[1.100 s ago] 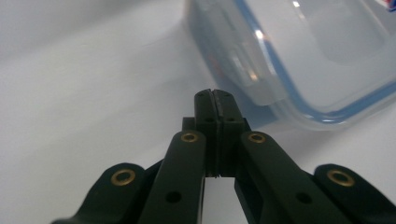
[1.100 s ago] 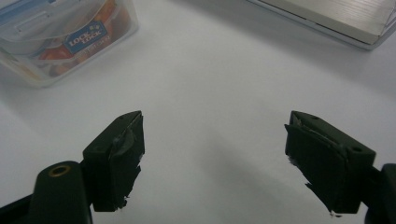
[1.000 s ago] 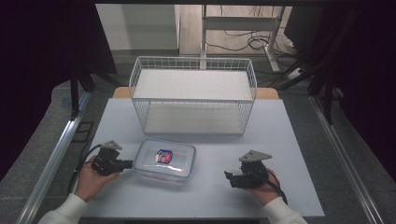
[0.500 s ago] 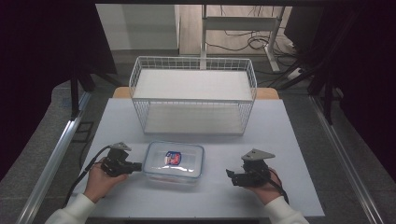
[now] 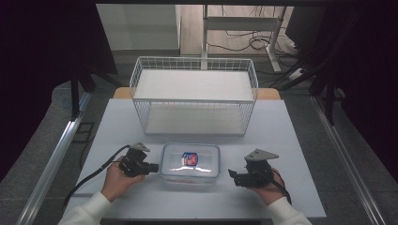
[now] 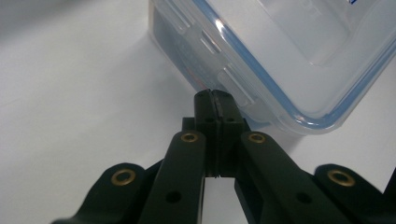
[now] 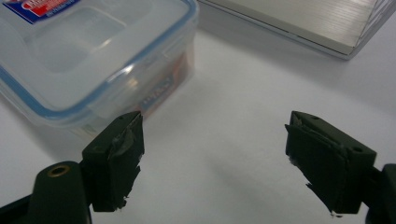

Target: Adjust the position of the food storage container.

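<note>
A clear plastic box (image 5: 190,162) with a blue-edged lid is seen on the white table (image 5: 300,140), just in front of the wire basket (image 5: 195,96). Since a second ago, the box has been slid to the right, so that it now sits nearer the middle of the table, and the left gripper (image 5: 151,167) has been moved along with it. The left gripper's jaws are pressed tight together with nothing between them, and their tip is set against the left end of the box, right by a side clip (image 6: 205,44) of the lid. It looks as if the box is being pushed, not picked up. The right gripper (image 5: 233,174) is kept to the right of the box, a little apart from it, and it has not been moved. Its jaws are spread wide and nothing is held in them. The corner of the box (image 7: 180,28) is seen just past one of its jaws. The box is now within easy reach of the right gripper, so a grab or a steadying hold from that side is likely to be tried soon.
</note>
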The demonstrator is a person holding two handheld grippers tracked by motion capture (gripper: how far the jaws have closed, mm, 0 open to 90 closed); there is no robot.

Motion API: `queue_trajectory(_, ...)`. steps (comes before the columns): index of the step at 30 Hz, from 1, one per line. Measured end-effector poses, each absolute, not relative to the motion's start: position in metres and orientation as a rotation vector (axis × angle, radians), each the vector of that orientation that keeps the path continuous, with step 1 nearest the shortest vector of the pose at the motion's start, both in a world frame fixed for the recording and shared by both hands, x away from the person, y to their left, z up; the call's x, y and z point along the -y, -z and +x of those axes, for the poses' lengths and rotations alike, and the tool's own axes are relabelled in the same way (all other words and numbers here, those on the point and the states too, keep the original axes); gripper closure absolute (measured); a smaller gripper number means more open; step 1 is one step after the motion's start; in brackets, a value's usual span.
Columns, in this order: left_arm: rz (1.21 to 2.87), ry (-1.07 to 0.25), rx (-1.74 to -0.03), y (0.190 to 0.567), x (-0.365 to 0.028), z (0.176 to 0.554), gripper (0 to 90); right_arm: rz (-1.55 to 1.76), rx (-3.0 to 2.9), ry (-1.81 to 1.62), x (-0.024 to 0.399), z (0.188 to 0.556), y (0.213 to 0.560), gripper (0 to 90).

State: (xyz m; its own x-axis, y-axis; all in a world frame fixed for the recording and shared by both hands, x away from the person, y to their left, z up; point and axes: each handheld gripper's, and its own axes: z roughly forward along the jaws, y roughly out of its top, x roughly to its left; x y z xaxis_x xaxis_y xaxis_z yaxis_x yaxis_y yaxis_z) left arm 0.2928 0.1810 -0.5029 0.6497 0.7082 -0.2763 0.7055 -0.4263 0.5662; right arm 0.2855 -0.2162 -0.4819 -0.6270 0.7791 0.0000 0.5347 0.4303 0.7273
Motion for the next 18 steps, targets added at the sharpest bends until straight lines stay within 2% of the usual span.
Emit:
queue_trajectory(8, 2.211, 0.004, -1.067, 0.502, -0.17, 0.294, 90.0, 1.127, -2.325, -1.044, 0.22, 0.286, 0.479, 19.3)
queue_trajectory(13, 2.2, -0.057, -1.06, 0.499, -0.173, 0.289, 90.0, 1.11, -2.286, -1.1, 0.223, 0.284, 0.474, 19.3)
queue_trajectory(18, 2.084, -0.097, -1.084, 0.489, -0.192, 0.279, 89.7, 1.083, -2.269, -1.17, 0.223, 0.282, 0.471, 19.3)
